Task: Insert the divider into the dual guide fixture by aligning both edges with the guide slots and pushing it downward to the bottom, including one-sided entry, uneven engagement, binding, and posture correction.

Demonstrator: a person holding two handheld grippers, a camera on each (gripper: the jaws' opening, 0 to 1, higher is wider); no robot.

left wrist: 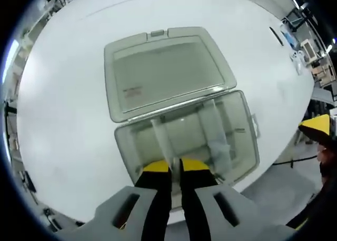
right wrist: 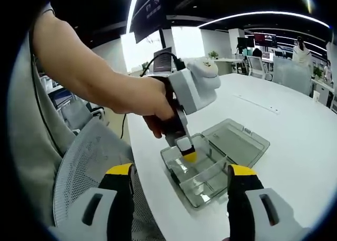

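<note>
Left gripper jaws together at clear box, right gripper spread, white table, office behind.

No words or numbers can be read here. The open see-through grey plastic lid of the clear plastic box has a small reddish label, but its print is too tiny and blurry to make out.

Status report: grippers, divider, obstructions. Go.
Left gripper nearly shut at the box's near wall, possibly pinching the divider. Right gripper open, held back. Lid lies open; nothing visibly blocking.
</note>
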